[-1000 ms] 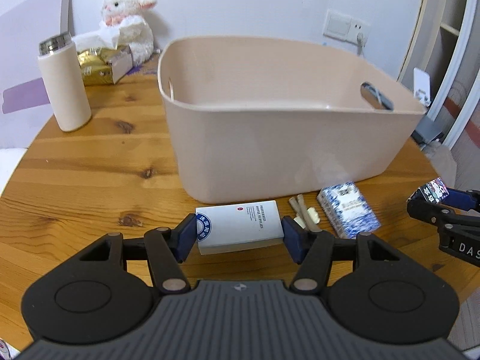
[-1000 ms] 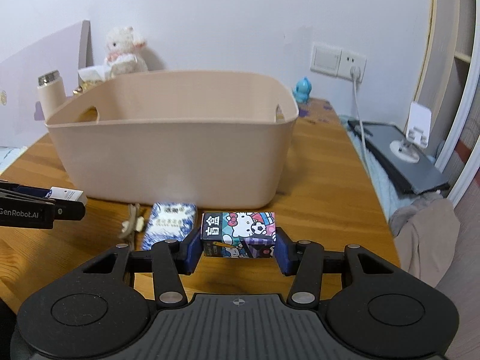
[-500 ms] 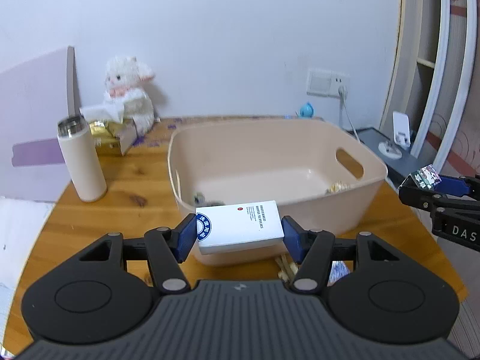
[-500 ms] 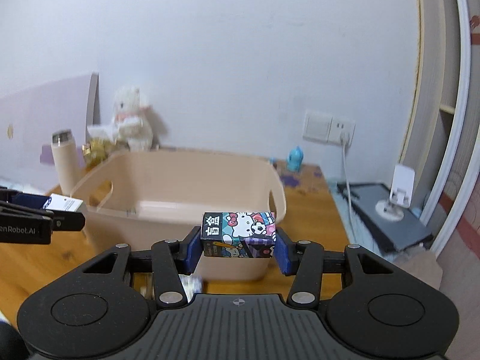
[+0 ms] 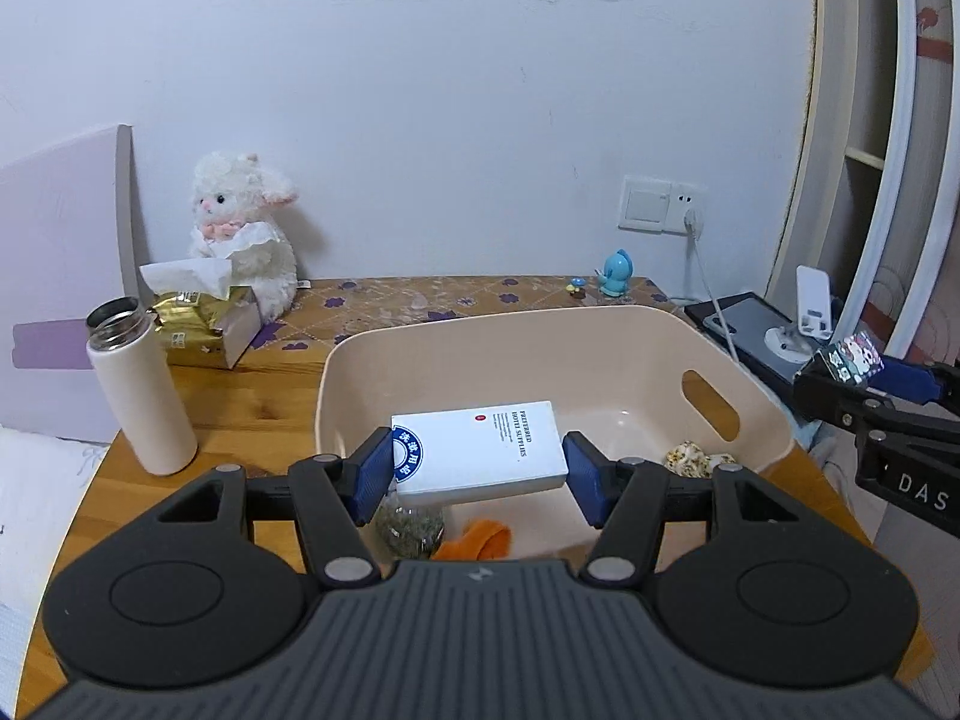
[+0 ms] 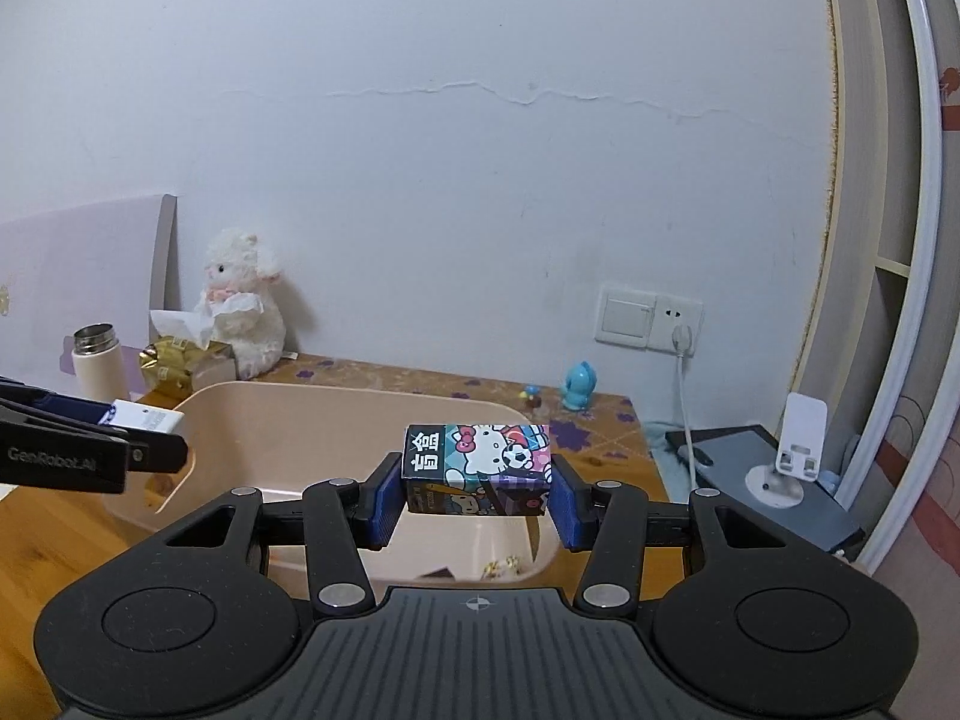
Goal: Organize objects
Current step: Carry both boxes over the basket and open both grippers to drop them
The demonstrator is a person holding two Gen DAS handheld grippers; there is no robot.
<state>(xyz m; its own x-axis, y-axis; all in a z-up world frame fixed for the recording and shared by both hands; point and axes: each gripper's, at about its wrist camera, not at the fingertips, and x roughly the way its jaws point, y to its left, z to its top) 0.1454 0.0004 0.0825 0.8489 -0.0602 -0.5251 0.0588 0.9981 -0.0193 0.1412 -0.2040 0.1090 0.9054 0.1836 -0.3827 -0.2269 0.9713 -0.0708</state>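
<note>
— Left gripper point(image 5: 477, 474)?
— Pinching a white box point(image 5: 480, 450), held above the beige tub point(image 5: 600, 330) on the bench point(image 5: 252, 408).
— Right gripper point(image 6: 477, 495)?
— Clamped on a cartoon box point(image 6: 478, 468), raised over the tub's near right rim.

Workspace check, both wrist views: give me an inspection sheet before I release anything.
Surface: wooden table, patterned cloth along the wall side.
Job's things: beige bin holds a few small items; white box and cartoon box are both held in the air over it.
Clutter: white flask, tissue pack, plush lamb, blue figurine.
Grippers: left gripper jaws shut on the white box; right gripper jaws shut on the cartoon box.
Cables: white cable plugged into the wall socket.
Surroundings: phone stand on a dark slab, right of the table.
</note>
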